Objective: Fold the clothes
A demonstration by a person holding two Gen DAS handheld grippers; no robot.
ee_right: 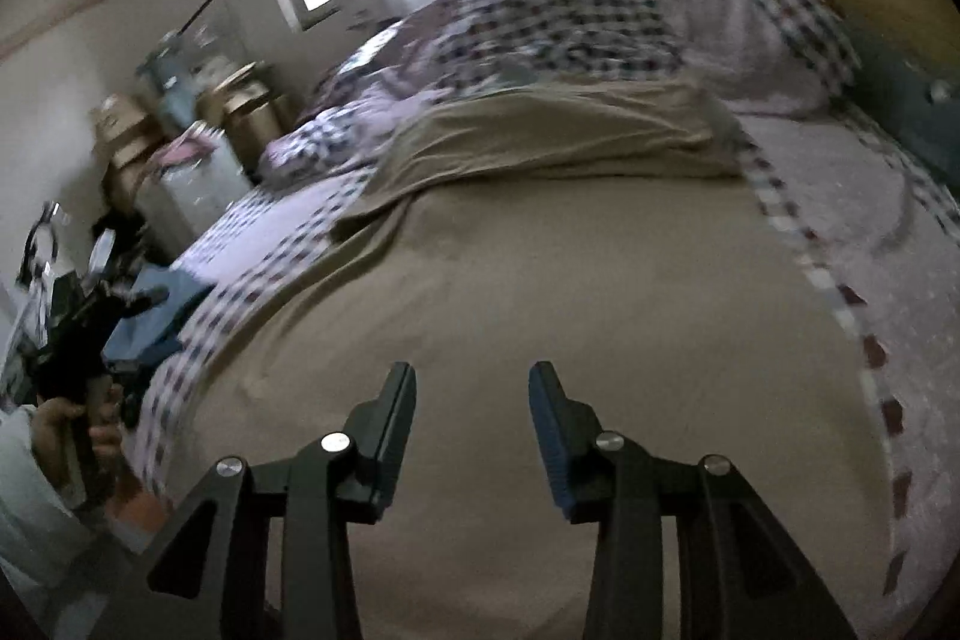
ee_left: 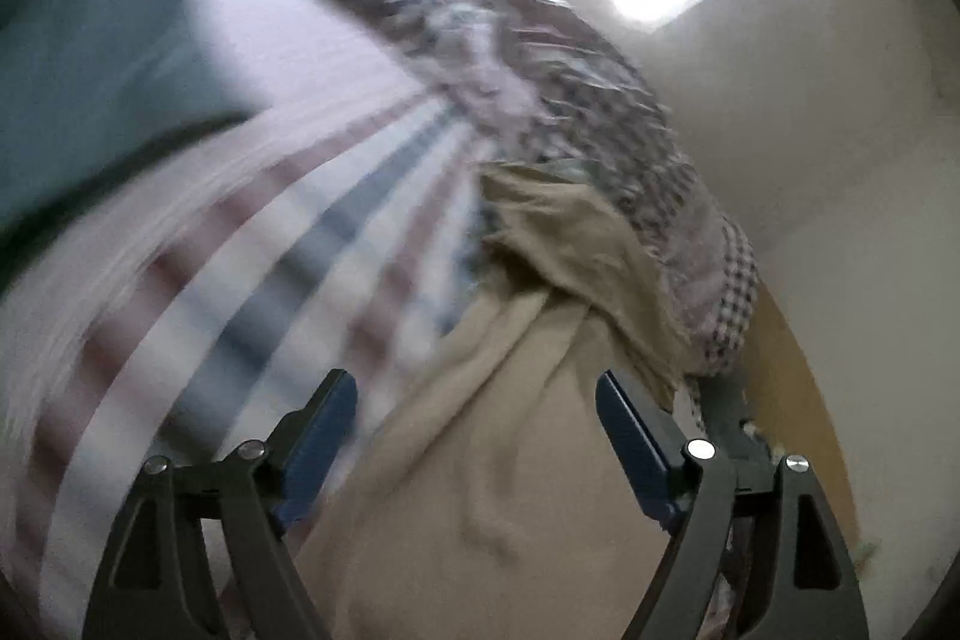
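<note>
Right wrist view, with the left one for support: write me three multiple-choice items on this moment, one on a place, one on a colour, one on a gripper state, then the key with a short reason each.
1. Where does the beige garment lie?
A. spread on the bed
B. hung at the window
C. on the floor

2. What colour are the pads on the right gripper fingers?
A. red
B. blue
C. yellow

3. How do the jaws of the left gripper stand?
A. shut on the cloth
B. shut on nothing
C. open, holding nothing

Key:
1 A, the cloth lies flat over the checked bedspread, with a bunched fold at its far end.
2 B, a blue pad shows on the inner face of the finger.
3 C, a wide gap shows between the fingers, with beige cloth only beyond them.
</note>
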